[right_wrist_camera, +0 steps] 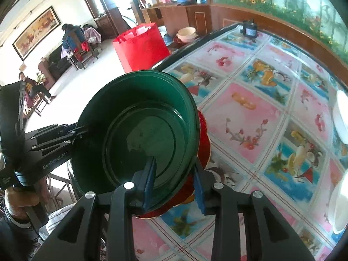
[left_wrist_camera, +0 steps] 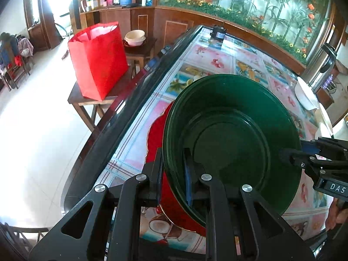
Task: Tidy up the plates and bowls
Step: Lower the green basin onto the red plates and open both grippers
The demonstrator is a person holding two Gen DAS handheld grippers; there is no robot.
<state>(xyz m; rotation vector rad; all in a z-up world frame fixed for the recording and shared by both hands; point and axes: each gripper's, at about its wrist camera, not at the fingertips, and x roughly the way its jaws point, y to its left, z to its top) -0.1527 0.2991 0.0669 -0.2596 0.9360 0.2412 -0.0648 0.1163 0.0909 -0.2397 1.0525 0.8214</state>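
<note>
Both my grippers, left [left_wrist_camera: 174, 178] and right [right_wrist_camera: 174, 182], have jaws clenched on one dark green glossy bowl [left_wrist_camera: 230, 139]. One red scalloped plate [left_wrist_camera: 156, 130] lies beneath on the worktop [left_wrist_camera: 217, 52]; two white plates [right_wrist_camera: 341, 117] sit apart.

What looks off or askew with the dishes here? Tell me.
The green bowl sits tilted over the red plate, pinched at its rim by both the left claw and the right claw. The red plate lies near the table edge. No spill or breakage shows.
</note>
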